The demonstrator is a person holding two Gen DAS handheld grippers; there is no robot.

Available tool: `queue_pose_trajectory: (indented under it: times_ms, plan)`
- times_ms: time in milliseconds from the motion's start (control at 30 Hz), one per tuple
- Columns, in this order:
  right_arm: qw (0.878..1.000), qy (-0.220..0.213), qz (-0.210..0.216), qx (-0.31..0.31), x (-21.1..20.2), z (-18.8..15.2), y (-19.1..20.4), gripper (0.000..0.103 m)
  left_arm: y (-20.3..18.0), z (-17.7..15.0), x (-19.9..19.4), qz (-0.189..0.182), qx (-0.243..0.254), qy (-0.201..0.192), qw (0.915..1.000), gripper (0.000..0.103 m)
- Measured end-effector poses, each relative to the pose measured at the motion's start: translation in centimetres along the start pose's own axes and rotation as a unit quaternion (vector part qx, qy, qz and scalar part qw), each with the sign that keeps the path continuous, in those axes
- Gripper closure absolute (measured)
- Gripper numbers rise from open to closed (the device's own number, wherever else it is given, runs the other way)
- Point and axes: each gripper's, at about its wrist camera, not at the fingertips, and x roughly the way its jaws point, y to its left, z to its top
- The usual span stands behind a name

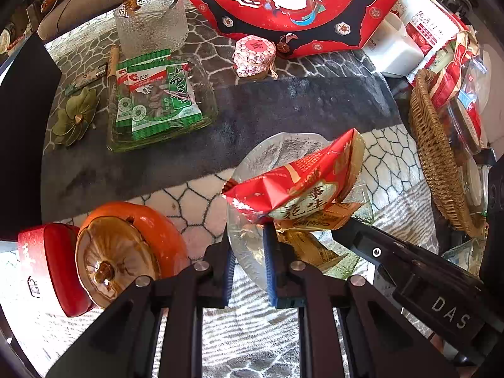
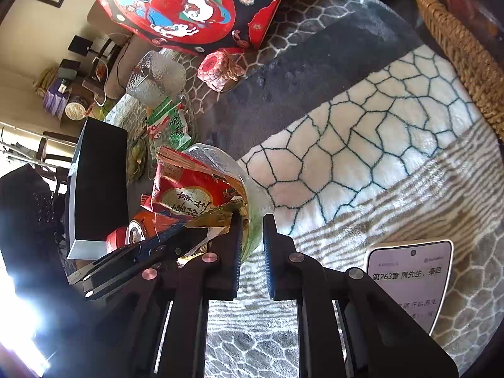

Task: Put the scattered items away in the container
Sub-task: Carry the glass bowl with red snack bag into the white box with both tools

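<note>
Both my left gripper (image 1: 249,252) and right gripper (image 2: 252,245) pinch the glass dish's (image 1: 252,163) rim, jaws nearly closed; a red snack packet (image 1: 293,182) lies in the dish.

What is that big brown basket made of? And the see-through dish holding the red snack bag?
The basket looks like woven wicker or rattan: tan strands braided along its rim, with a dull finish. The dish seems to be clear glass, maybe plastic: you can see the blanket through it, and its surface glints. The red snack bag looks like shiny, crinkled foil-plastic.

Red snack packet (image 1: 293,182) tilted atop gold packets (image 1: 318,220) in clear glass dish (image 1: 249,170).
</note>
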Motion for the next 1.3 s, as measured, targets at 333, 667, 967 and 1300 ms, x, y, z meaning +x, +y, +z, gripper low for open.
queue_pose_trajectory:
  times_ms: [333, 667, 967, 1300]
  plan:
    - [0.996, -0.046, -0.002, -0.074, -7.1, 0.1, 7.6, 0.09, 1.2, -0.1, -7.3, -0.027, 0.001, -0.044, 0.9987, 0.086]
    - [0.986, -0.029, 0.053, -0.158, -5.2, 1.1, 27.6, 0.09, 14.4, 1.0, -19.6, 0.0, -0.058, -0.112, 0.992, 0.086]
    - [0.978, 0.037, 0.027, -0.204, 9.5, 1.7, 41.0, 0.091, 31.4, 3.1, -18.2, 0.018, -0.139, -0.102, 0.9848, 0.086]
    - [0.972, 0.099, -0.03, -0.213, 23.8, 3.2, 41.5, 0.092, 41.2, 5.1, -6.8, 0.001, -0.19, -0.034, 0.9812, 0.086]
